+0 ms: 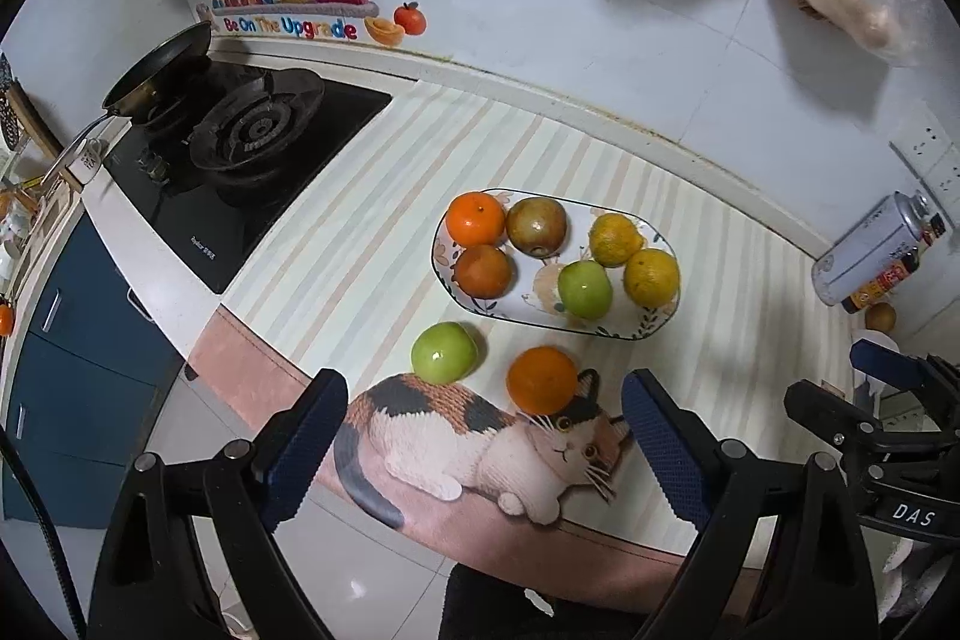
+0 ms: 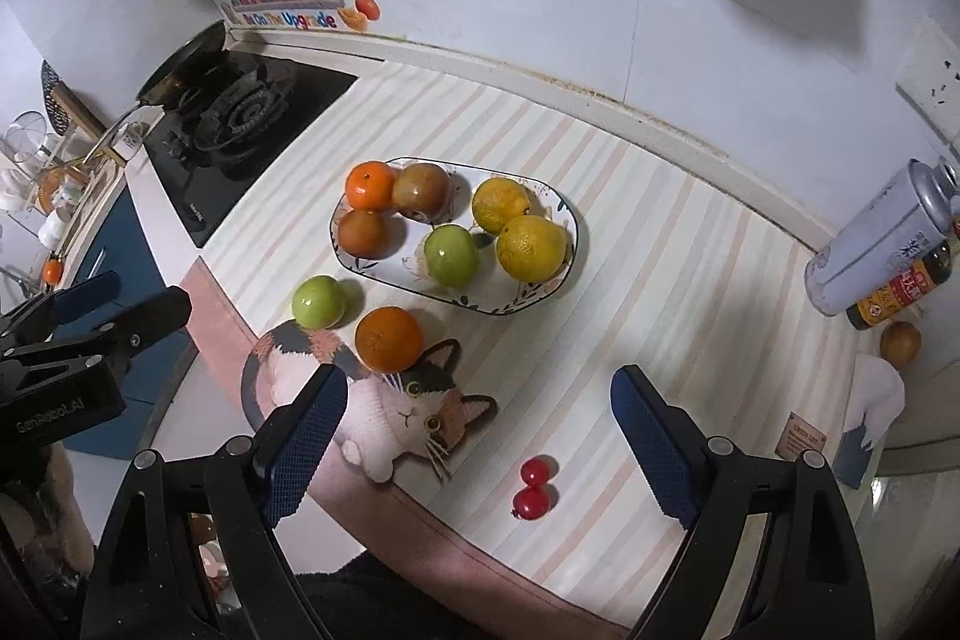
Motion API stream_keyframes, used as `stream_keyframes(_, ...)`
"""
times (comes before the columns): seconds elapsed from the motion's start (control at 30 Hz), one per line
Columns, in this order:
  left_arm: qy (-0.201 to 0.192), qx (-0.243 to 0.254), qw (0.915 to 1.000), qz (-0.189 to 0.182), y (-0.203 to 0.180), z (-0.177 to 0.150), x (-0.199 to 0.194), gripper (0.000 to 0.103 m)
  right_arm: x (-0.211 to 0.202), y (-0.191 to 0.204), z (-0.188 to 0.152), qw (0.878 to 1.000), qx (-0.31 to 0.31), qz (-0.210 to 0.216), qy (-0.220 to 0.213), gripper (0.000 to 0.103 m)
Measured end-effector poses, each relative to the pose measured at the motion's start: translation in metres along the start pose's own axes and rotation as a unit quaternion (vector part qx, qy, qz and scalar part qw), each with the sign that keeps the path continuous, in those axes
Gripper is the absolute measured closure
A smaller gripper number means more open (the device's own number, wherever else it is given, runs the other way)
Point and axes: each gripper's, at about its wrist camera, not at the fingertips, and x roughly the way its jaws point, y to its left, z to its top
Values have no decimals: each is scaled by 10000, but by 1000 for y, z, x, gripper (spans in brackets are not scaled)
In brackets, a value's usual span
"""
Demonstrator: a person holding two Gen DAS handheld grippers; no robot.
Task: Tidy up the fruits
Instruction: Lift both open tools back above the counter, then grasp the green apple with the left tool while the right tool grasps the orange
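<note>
Your left tool (image 1: 483,451) and your right tool (image 2: 477,445) both hang above the near edge of the table (image 2: 690,244) with their jaws spread wide and nothing between them, tilted steeply down, which suits a survey of the fruit before you choose one. The plate (image 2: 573,244) sits ahead of both tools and already carries six pieces: two orange ones and a brownish one grouped at its far-left end, two yellow ones at its right end, a green one in the middle (sorted by colour, it seems). That grouping suggests why the green apple (image 1: 444,352) and the orange (image 1: 542,379) lie loose just ahead of your left tool, between it and the plate: they look like the next to join their kind. The orange rests on the cat picture printed on the mat.

The right wrist view shows what the left one misses: two small red fruits (image 2: 534,487), touching each other, lying between the right tool's fingers and close to the table edge. The brown fruit (image 2: 900,340) by the can (image 2: 870,250), far to the right, shows clearly there; the left view catches it only small, at its edge. Each view also catches the other tool at its side.
</note>
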Motion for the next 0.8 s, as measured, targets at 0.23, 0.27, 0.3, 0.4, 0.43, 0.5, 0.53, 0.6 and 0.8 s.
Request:
stream_keyframes(0.23,-99,31,9999,-45,-5,-10,-14,9,-17,-1,-7,9999,2,71,-101,11)
stream_keyframes(0.27,-98,16,9999,-59,-5,-11,-14,9,-18,-2,-7,9999,13,92,-104,11)
stream_keyframes(0.3,-97,-2,9999,-67,-5,-12,-14,9,-19,-2,-8,9999,26,111,-106,11)
stream_keyframes(0.4,-87,-85,9998,-125,-3,-13,-11,9,-14,-5,-8,9998,87,139,-58,7)
stream_keyframes(0.43,-107,-105,9998,-121,-1,-12,-10,9,-12,-6,-7,9997,137,195,-34,6)
stream_keyframes(0.5,-81,-127,9999,-78,5,-10,-4,3,-3,-6,-5,9995,175,258,38,6)
stream_keyframes(0.53,-74,-146,9999,-53,8,-9,-1,1,3,-5,-4,9995,181,268,62,6)
stream_keyframes(0.6,-74,-216,9997,94,17,-7,10,0,22,-3,-1,9990,219,343,192,6)
stream_keyframes(0.8,368,-453,9962,646,55,-5,65,0,109,11,8,9921,501,801,820,6)
